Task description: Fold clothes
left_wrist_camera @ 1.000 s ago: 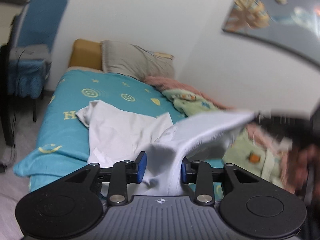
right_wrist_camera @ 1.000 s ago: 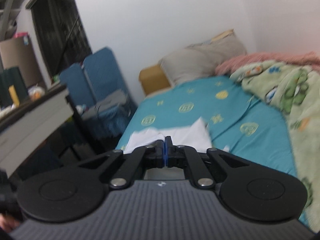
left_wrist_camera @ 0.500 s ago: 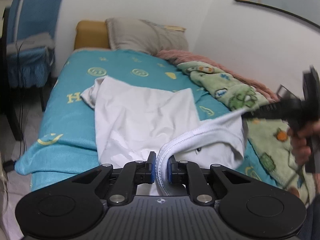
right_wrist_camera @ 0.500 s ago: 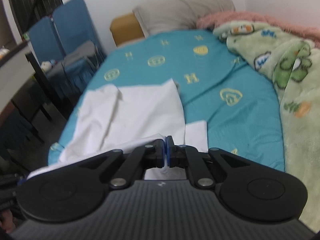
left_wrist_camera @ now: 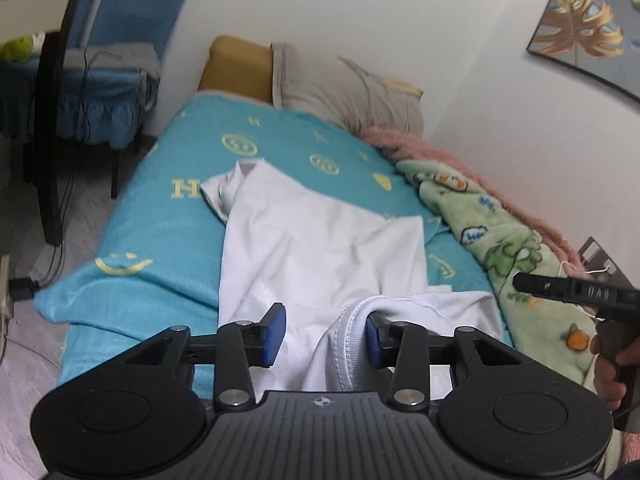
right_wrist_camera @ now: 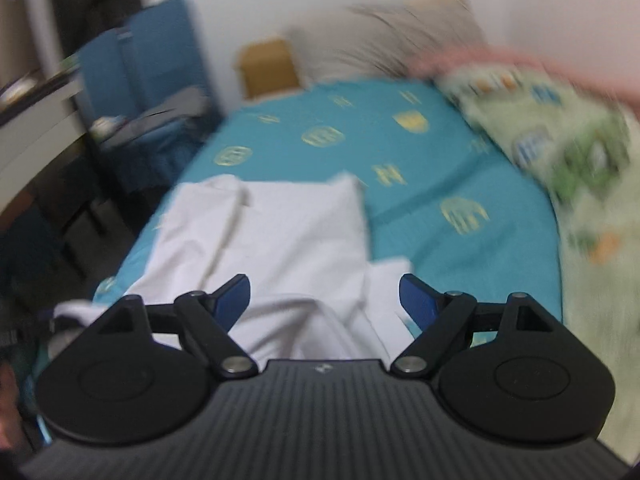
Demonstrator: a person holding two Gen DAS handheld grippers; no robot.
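A white garment (left_wrist_camera: 320, 240) lies spread on the teal bedsheet (left_wrist_camera: 152, 232), its ribbed collar (left_wrist_camera: 340, 344) bunched at the near edge. My left gripper (left_wrist_camera: 322, 332) is open, with the collar lying loose against its right pad. My right gripper (right_wrist_camera: 325, 300) is open wide just above the garment's (right_wrist_camera: 272, 232) near edge and holds nothing. The right gripper also shows in the left wrist view (left_wrist_camera: 580, 292) at the right, over the green blanket.
A green cartoon blanket (left_wrist_camera: 500, 240) and pink blanket (left_wrist_camera: 420, 148) lie along the wall side. A grey pillow (left_wrist_camera: 344, 88) and yellow cushion (left_wrist_camera: 236, 68) sit at the head. A blue-covered chair (left_wrist_camera: 104, 80) stands left of the bed.
Both grippers have opened and let go of the white garment. It has dropped onto the bed, flatter than before. The right wrist view is blurred from motion.
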